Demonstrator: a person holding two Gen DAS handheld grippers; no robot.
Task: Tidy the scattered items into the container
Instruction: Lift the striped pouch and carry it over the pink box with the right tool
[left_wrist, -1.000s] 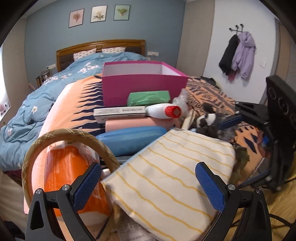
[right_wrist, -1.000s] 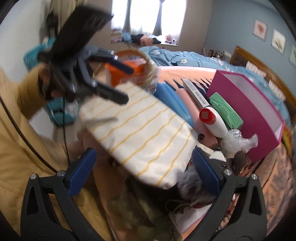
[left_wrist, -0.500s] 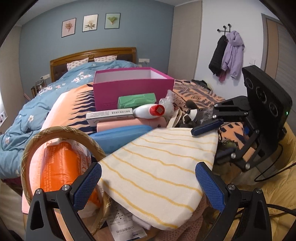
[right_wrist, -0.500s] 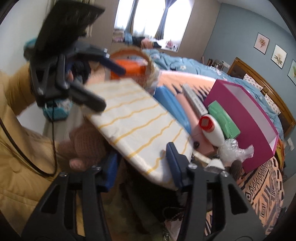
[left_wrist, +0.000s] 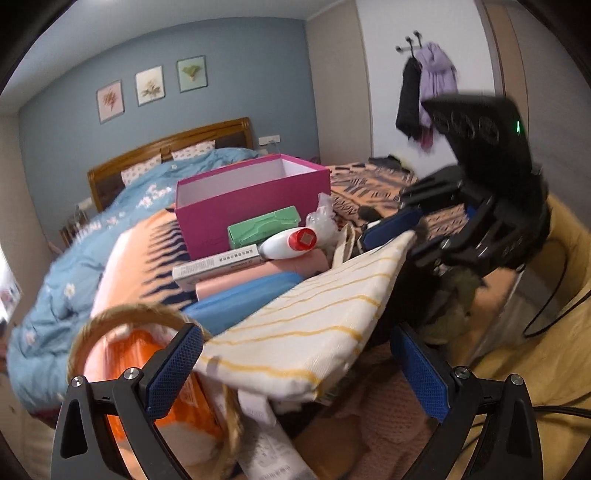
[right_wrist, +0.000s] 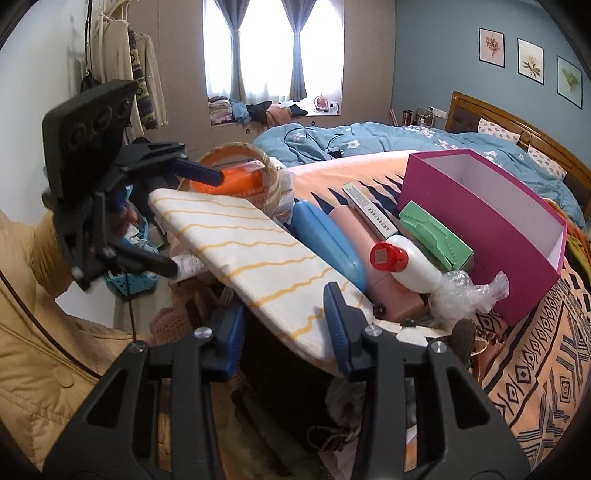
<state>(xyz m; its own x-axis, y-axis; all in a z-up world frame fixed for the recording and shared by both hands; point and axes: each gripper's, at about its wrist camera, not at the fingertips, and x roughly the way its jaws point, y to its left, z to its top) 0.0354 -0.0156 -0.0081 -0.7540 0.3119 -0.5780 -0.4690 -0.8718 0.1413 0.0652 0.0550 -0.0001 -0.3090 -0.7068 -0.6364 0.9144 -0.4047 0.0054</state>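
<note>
A white pouch with yellow stripes is lifted off the pile. My right gripper is shut on its near edge; it shows in the left wrist view at the pouch's far corner. My left gripper is open with the pouch's other end between its fingers; it shows in the right wrist view. The open magenta box stands on the bed behind a green case, a white bottle with a red cap, a pink case, a blue case and a long white box.
A wicker basket with an orange packet sits at the left. A crumpled clear bag lies by the box. A pink knitted item and papers lie under the pouch. The blue duvet and wooden headboard are behind.
My right gripper has closed on the striped pouch's edge and raised that end. The left gripper stays open around the other end.
</note>
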